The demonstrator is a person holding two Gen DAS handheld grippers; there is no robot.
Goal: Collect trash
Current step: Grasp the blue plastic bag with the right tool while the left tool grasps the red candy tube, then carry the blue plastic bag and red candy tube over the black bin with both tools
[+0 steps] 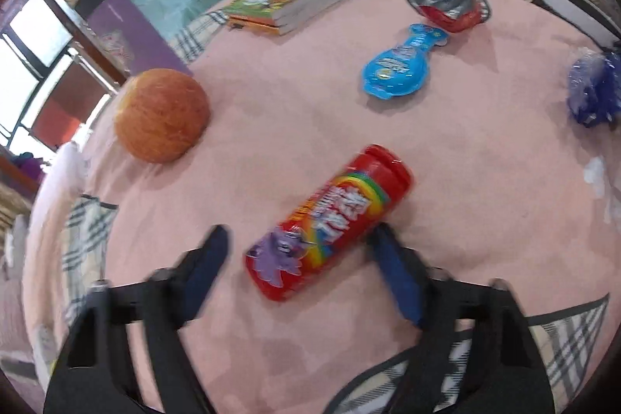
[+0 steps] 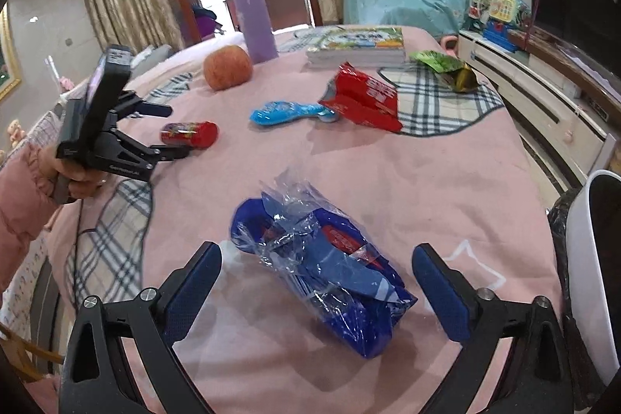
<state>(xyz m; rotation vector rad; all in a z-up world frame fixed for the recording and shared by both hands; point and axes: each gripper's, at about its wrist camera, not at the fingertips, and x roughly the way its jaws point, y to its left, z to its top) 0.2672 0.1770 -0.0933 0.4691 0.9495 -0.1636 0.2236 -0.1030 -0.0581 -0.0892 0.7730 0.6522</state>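
Left gripper [image 1: 299, 239], jaws released, is straddling one red candy tube [image 1: 330, 222]; right gripper [image 2: 316, 258], jaws released, is flanking one blue plastic wrapper [image 2: 322, 274]. One apple [image 1: 162, 115] is sitting far left.

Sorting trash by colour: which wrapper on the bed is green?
The crumpled green wrapper on the plaid patch beside the books; the other wrappers are red or blue.
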